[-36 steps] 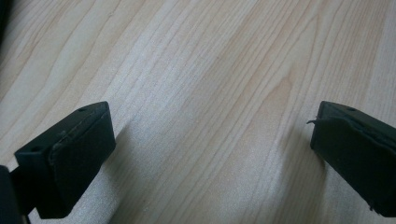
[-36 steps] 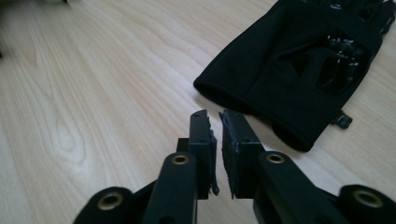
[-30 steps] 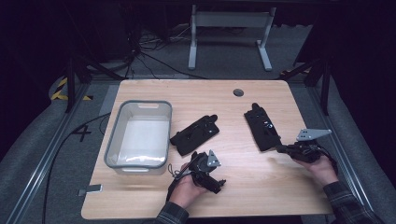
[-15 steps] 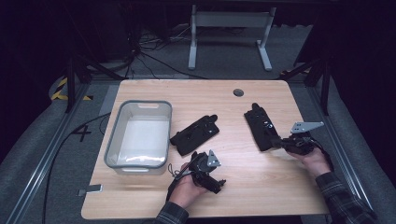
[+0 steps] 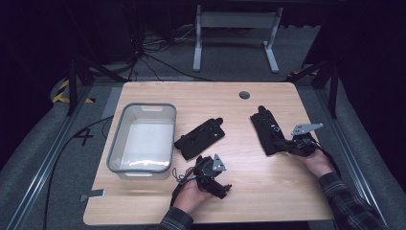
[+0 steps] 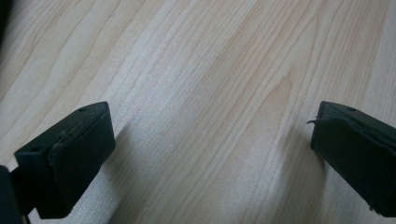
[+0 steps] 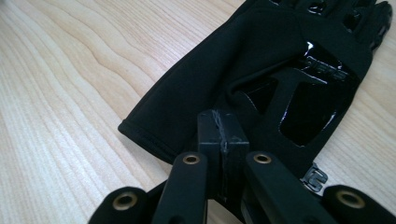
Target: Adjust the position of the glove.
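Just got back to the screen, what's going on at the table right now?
A person works two handheld grippers over a wooden table. The right gripper, jaws shut, sits at the cuff end of the right-hand black glove; whether it pinches the fabric can't be told. The left gripper rests open over bare wood near the front edge. A second black glove lies mid-table beside a clear plastic bin, which looks empty.
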`<state>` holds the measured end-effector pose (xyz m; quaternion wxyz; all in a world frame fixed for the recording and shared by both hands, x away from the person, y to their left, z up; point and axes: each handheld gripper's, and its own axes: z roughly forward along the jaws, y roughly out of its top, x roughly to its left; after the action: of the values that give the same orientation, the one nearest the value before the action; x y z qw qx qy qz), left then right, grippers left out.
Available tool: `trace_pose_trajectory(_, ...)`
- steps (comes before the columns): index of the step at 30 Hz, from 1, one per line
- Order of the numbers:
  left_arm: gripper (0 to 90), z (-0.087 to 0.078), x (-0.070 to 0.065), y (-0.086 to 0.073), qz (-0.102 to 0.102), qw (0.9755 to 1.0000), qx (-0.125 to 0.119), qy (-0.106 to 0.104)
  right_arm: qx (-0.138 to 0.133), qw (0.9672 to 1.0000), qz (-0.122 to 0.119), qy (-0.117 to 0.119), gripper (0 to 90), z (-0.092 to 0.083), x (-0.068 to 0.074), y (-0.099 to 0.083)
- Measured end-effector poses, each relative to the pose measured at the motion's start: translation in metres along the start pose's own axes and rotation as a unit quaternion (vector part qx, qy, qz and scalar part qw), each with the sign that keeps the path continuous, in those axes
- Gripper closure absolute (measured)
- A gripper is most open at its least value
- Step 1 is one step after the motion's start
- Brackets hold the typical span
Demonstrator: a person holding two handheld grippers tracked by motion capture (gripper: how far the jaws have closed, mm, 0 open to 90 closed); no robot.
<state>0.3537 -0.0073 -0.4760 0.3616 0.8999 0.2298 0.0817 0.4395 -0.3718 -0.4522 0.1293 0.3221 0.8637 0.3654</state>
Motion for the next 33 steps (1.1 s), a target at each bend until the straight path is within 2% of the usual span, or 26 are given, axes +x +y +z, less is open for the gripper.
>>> trace_pose_trajectory(16,0.1,0.0,0.0,0.0,0.0,1.0,0.0,0.0,0.012,0.9997,-0.013,0.019,90.0,-0.007,0.01,-0.007)
trace_pose_trajectory(33,0.1,0.0,0.0,0.0,0.0,1.0,-0.001,0.0,0.023,0.9988,-0.022,0.037,90.0,-0.021,0.034,-0.02)
